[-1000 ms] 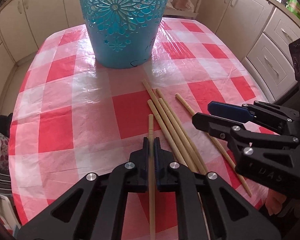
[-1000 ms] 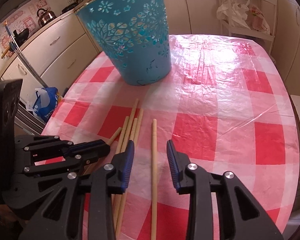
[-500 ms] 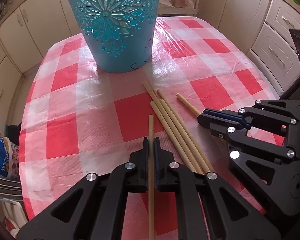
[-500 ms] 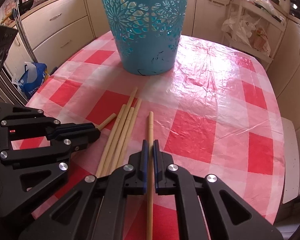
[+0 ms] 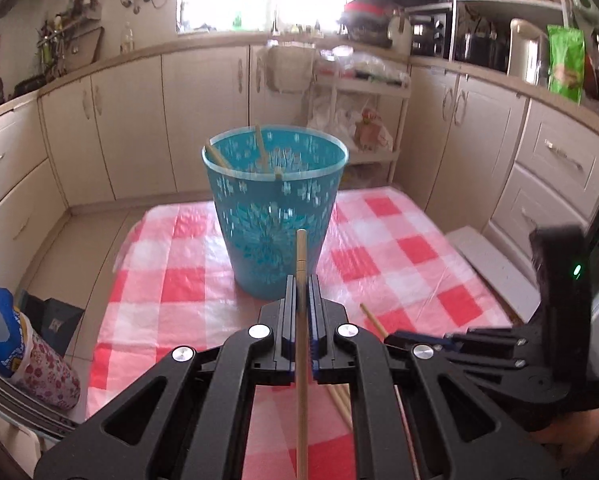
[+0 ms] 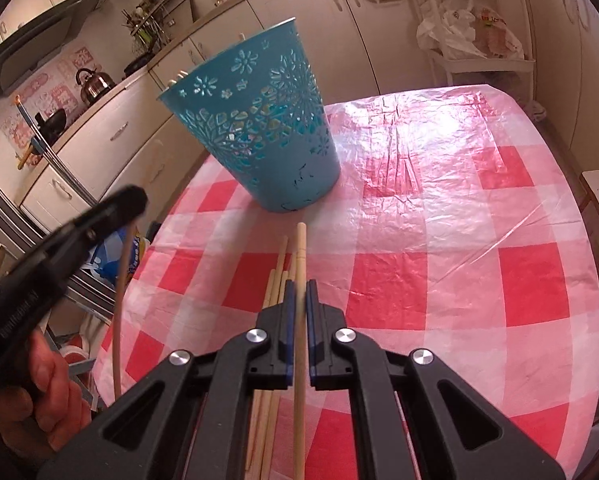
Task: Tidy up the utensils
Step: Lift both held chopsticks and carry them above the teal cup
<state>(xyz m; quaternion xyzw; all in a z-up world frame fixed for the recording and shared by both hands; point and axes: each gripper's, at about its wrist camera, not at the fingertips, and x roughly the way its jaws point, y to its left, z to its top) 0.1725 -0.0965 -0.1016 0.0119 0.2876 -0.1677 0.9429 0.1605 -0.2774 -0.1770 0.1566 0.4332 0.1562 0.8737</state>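
Carrying chopsticks to the blue bin (image 5: pixel 275 216), midway through; next, judging by eye, tipping each stick over its rim. Left gripper (image 5: pixel 302 300) clamping one chopstick (image 5: pixel 301 256) raised before the bin; right gripper (image 6: pixel 298 304) pinching another chopstick (image 6: pixel 300 256), beside loose chopsticks (image 6: pixel 277 280) lying short of the bin.

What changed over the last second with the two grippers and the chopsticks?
The right gripper closed on a chopstick. The left gripper lifted its chopstick off the table toward the blue basket. The basket and the loose chopsticks stayed put.
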